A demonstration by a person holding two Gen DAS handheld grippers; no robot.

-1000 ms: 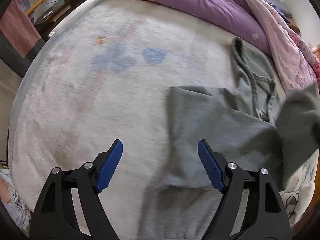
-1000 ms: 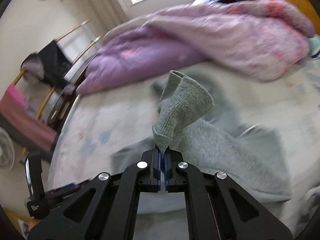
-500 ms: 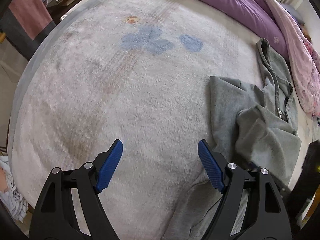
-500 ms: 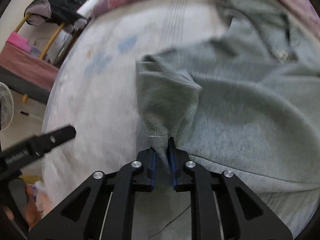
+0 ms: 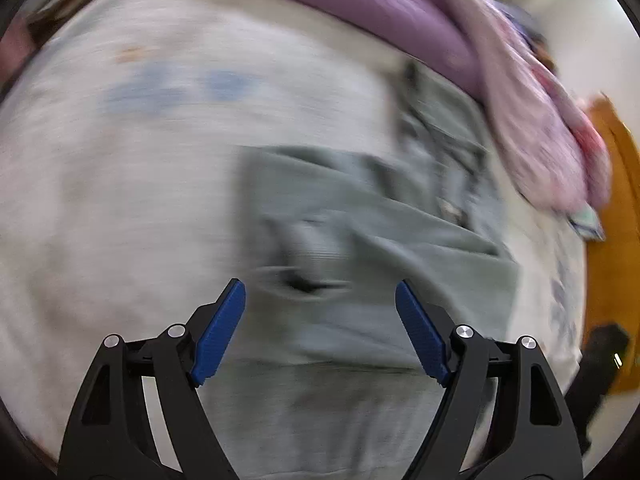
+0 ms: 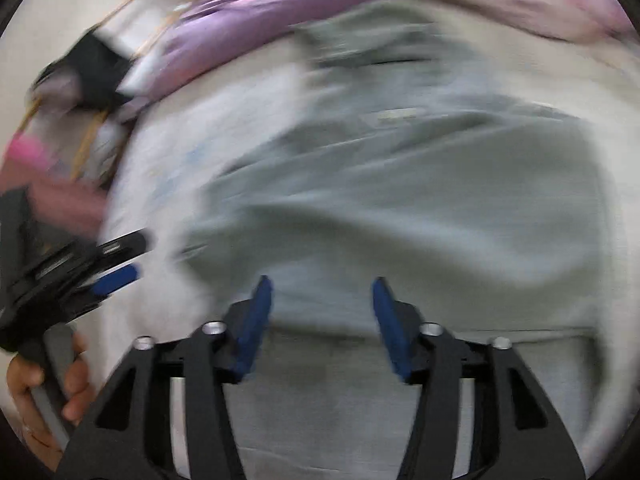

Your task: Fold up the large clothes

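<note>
Jaws of the left gripper (image 5: pixel 320 300) stand wide apart above the grey hoodie (image 5: pixel 372 248), gripping nothing. To its right, the right gripper (image 6: pixel 322 292) has its jaws opening, blue pads (image 6: pixel 256 320) clear of the cloth with only flat fabric under the gap. The hoodie lies spread on the pale bed (image 5: pixel 120 200), long axis running away from the grippers, hood end toward the purple quilt (image 5: pixel 380 4). Both views are blurred.

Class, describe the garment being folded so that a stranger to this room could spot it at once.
Find the pale bed cover with the purple quilt heaped along its far edge. In front of that quilt lies the grey hooded sweatshirt, the only grey, flattened garment there.
</note>
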